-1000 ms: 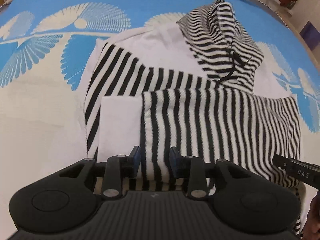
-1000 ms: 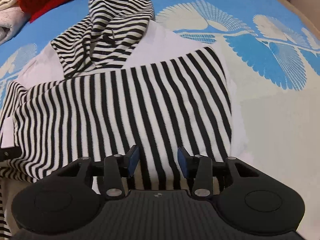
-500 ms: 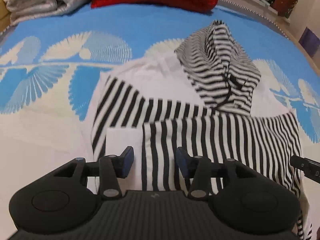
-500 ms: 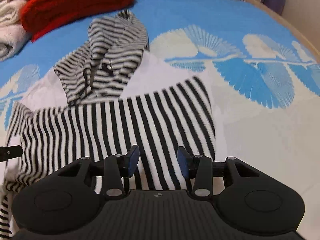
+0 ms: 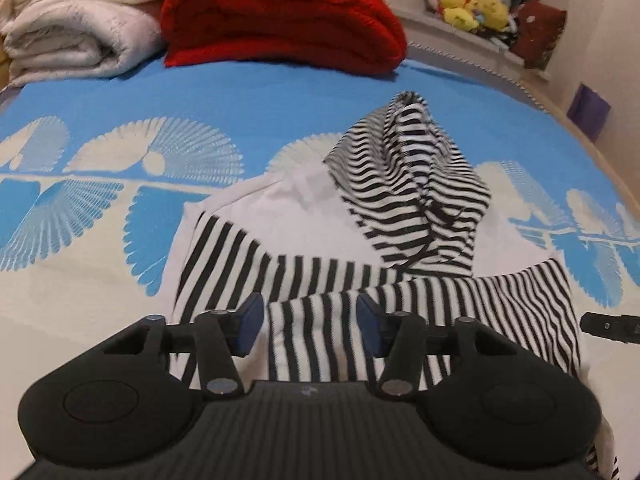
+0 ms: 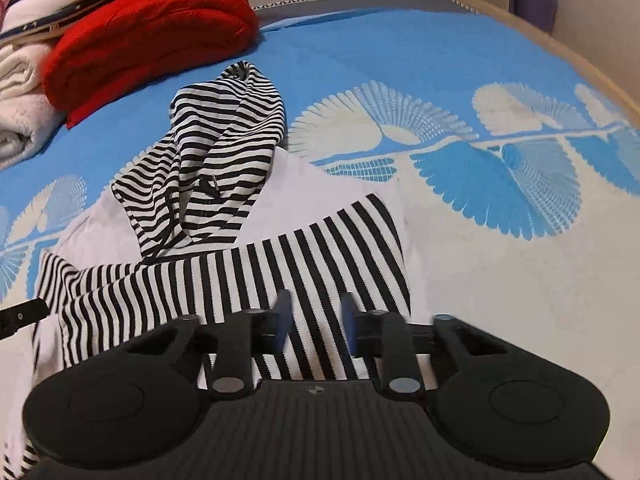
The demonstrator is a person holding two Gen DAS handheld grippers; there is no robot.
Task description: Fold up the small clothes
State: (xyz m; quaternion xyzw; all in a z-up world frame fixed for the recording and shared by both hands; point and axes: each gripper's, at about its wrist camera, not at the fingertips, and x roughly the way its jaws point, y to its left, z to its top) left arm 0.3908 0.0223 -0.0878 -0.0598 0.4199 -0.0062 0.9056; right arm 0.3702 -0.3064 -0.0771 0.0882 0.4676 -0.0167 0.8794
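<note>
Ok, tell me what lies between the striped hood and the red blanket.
Only bare blue bedspread separates the striped hood from the red blanket, clearest in the left wrist view.

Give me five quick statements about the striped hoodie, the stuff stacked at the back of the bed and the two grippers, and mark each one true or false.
1. The striped hoodie lies on a blue and white bedspread. True.
2. The hood is plain white. False: it is black and white striped, with a plain white body panel beside it.
3. A folded red blanket sits beside a folded white blanket at the back. True.
4. The left gripper is shut tight. False: its blue pads stand apart, with striped fabric showing between them.
5. The right gripper is over bare bedspread. False: it is over the hoodie's striped cloth, its pads still apart after closing in.
</note>
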